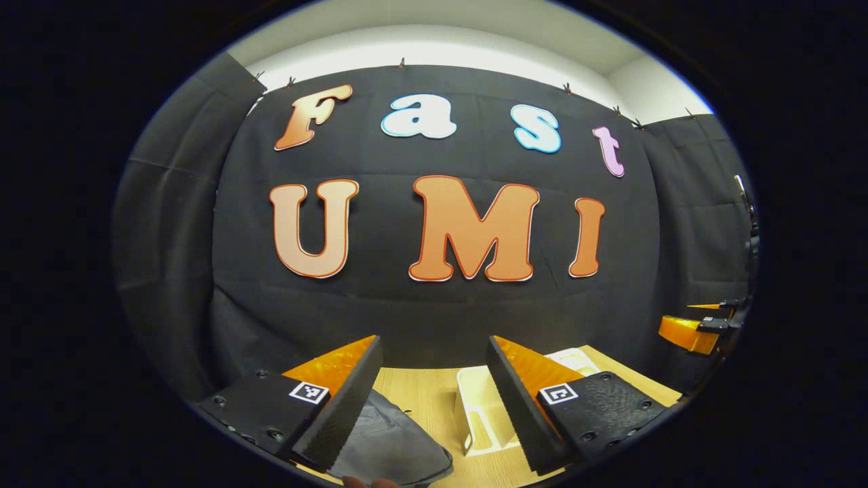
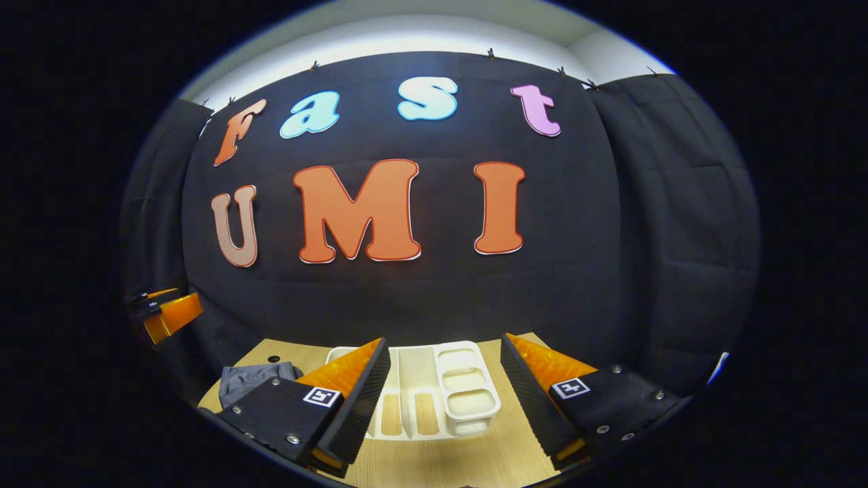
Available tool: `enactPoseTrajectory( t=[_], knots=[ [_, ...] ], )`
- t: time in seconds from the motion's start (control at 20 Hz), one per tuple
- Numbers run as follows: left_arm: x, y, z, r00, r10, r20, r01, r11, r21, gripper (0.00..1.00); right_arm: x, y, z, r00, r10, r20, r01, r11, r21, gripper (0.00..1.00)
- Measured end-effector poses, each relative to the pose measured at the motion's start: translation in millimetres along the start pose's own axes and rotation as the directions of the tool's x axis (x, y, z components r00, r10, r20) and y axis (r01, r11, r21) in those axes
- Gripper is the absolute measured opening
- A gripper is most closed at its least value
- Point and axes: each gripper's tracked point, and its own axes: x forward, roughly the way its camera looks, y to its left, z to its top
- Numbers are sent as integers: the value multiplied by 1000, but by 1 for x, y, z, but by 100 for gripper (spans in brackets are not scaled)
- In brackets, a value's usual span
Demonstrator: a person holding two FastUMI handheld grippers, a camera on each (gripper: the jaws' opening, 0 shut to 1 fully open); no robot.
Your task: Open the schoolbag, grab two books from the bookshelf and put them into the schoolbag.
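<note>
A: Left gripper view first. What sits under the left gripper [image 1: 434, 400]?

B: Jaws released, wide apart, nothing between them. They hang above a pale wood surface [image 1: 424, 400]. Below the left finger lies the schoolbag [image 1: 386, 444]: dark grey fabric, soft and slumped, rounded edge with a seam running along it. Cannot tell from here whether it is open or closed.

A: And the rack?

B: The bookshelf [image 1: 478, 407] is a white plastic organiser, lying just beside the bag, towards the far wall. One upright wall and a slot show; the right finger covers the rest. No books can be made out in it.

A: Anything at the edge?

B: The right gripper [image 1: 698, 329] at far right, off the surface, held up. Too small to read its jaws there.

A: Right gripper view.

B: Right gripper [image 2: 444, 400] jaws released too, spread wide, holding nothing. Straight ahead between the fingers is the bookshelf [image 2: 468, 386]: white, several narrow upright slots on its left, stacked rounded trays on its right. The wood surface [image 2: 434, 461] shows through the slot bottoms.

A: The bag?

B: Schoolbag [image 2: 254, 376] at left, grey and crumpled, beside the shelf, partly behind the left finger. The left gripper [image 2: 166, 315] shows at the far left edge, raised.
</note>
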Motion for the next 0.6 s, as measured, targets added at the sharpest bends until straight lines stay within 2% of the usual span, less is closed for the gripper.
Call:
enactPoseTrajectory(
  t=[0.25,0.6],
  knots=[
    [0,-3,-5,1000,25,-11,-25,1000,7,96,-9,-2,-11,1000,10,-24,-9,1000,18,97],
    [-5,-6,-6,1000,-2,-14,2,1000,26,97,-16,1,0,1000,-11,-12,12,999,50,97]
  ],
)
